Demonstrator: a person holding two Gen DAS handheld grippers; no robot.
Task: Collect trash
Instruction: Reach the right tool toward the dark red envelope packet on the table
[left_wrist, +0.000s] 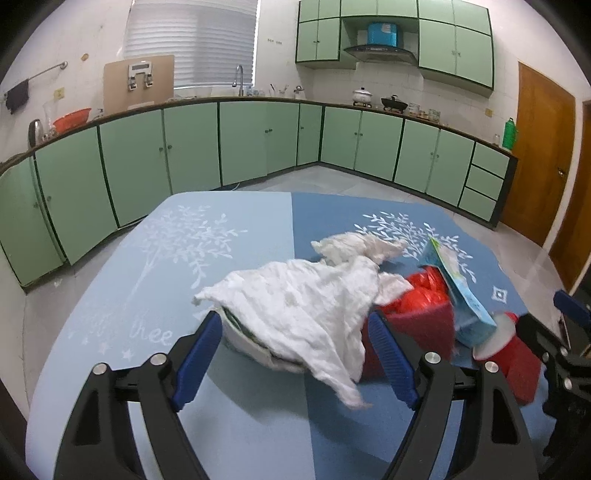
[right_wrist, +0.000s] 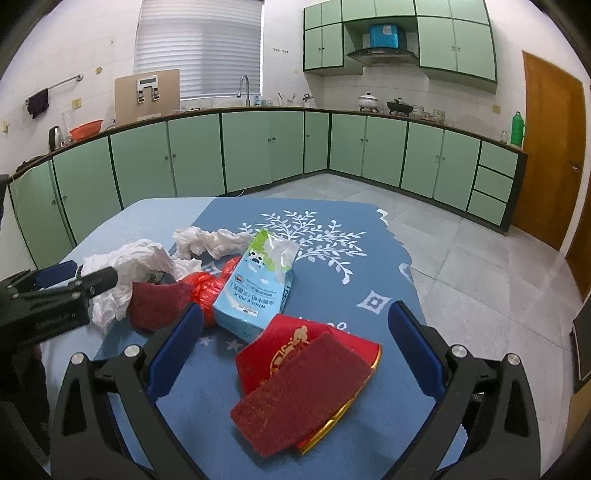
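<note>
Two crumpled white tissues (left_wrist: 303, 306) lie on my table (left_wrist: 240, 229), one milk carton (right_wrist: 255, 291) reading "WHOLE MILK" leaning on red netting (right_wrist: 210, 291). Both my jaws gape, gripping nothing: left gripper (left_wrist: 295, 354) straddles the nearer tissue, right gripper (right_wrist: 295, 350) flanks two red packets (right_wrist: 306, 384).

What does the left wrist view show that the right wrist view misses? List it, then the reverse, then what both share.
Left only: a white bowl under the big white crumpled tissue, between the open left claw.
Right only: the flat red envelope with gold print and dark red scouring pad, between the open right claw.
Both: blue milk carton, red plastic bag, blue tablecloth.
</note>
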